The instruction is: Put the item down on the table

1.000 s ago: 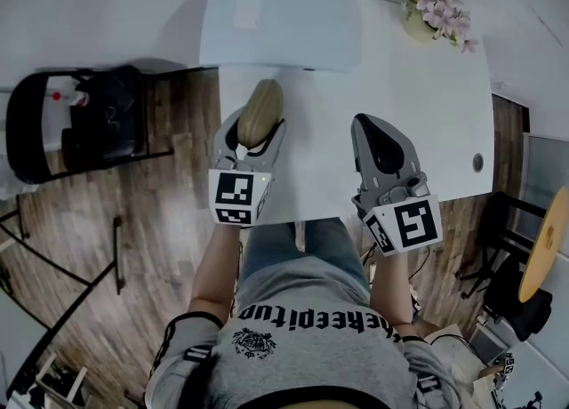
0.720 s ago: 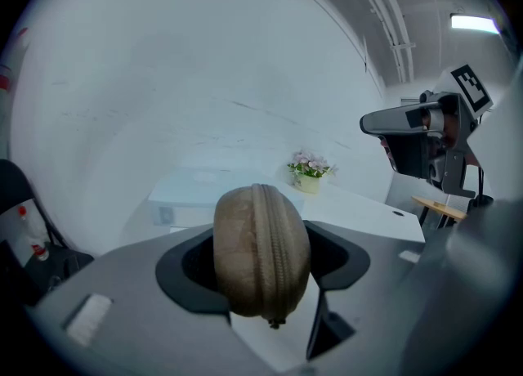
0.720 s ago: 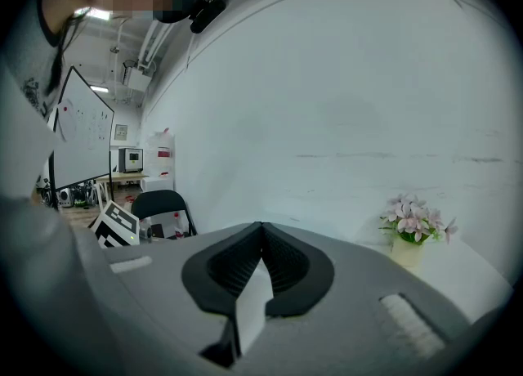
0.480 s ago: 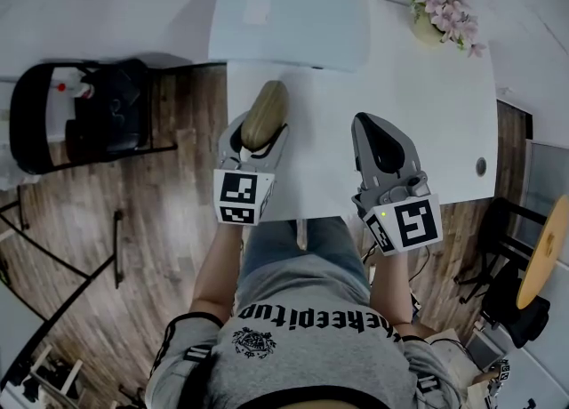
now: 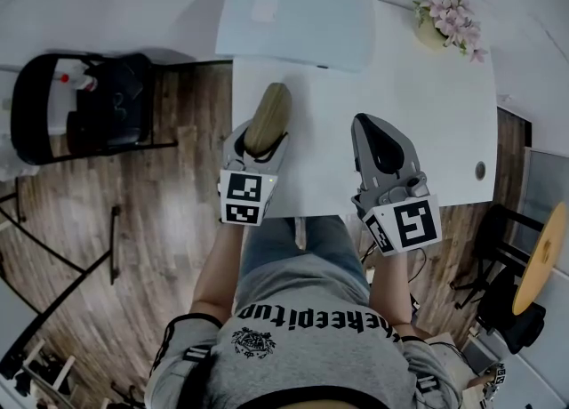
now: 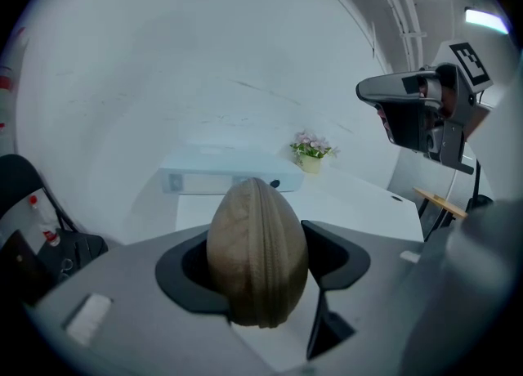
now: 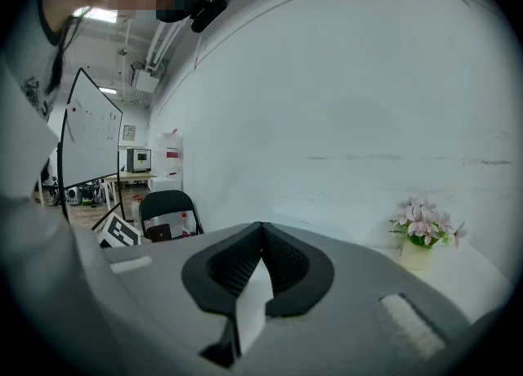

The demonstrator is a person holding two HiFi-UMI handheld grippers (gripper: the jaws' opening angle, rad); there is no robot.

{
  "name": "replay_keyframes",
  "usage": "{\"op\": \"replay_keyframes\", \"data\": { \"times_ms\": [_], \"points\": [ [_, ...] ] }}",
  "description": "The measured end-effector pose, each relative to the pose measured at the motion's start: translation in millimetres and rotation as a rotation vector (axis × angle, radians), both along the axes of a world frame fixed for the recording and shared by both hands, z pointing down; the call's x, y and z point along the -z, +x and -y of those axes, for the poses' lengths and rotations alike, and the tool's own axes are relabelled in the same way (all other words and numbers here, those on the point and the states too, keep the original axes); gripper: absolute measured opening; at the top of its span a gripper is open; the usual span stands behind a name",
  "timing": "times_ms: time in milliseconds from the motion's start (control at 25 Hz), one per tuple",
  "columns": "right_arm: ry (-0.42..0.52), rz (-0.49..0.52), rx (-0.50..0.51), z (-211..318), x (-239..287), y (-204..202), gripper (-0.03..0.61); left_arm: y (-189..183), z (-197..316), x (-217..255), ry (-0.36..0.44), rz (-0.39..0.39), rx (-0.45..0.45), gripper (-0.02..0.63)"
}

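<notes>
L claw [image 5: 260,140] clamps brown pouch [image 5: 269,109] over table [image 5: 427,132] edge.

Place: an office-like workroom is showing here.
Furniture: a white table [image 5: 427,123] is standing on wood flooring [image 5: 133,220], with a black folding chair [image 5: 80,114] sitting beside it.
Background: a whiteboard [image 7: 91,133] is standing under bare ceiling pipes [image 7: 167,39].
Decor: potted flowers [image 5: 447,18] are sitting on the table's far corner.

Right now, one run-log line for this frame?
left gripper: shut on tan pouch | right gripper: jaws together, empty | pouch over left edge of table, contact unclear | release: not yet
</notes>
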State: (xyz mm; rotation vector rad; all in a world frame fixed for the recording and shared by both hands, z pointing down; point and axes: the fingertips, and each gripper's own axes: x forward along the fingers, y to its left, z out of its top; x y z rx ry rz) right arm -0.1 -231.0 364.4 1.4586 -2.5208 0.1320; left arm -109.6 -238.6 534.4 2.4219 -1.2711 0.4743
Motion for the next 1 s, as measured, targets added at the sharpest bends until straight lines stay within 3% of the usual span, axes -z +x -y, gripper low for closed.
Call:
{"op": "replay_keyframes", "data": {
  "times_ms": [280, 1000],
  "points": [
    [0.003, -0.004, 0.006, -4.4, 0.8, -3.4, 0.0, 0.9, -8.8, -14.3, -0.05, 0.026, -0.009, 0.295],
    [0.002, -0.02, 0.029, -14.8, 0.8, -11.8, 0.0, 3.8, -23.8, -32.5, -0.081, 0.102, -0.023, 0.298]
  ]
}}
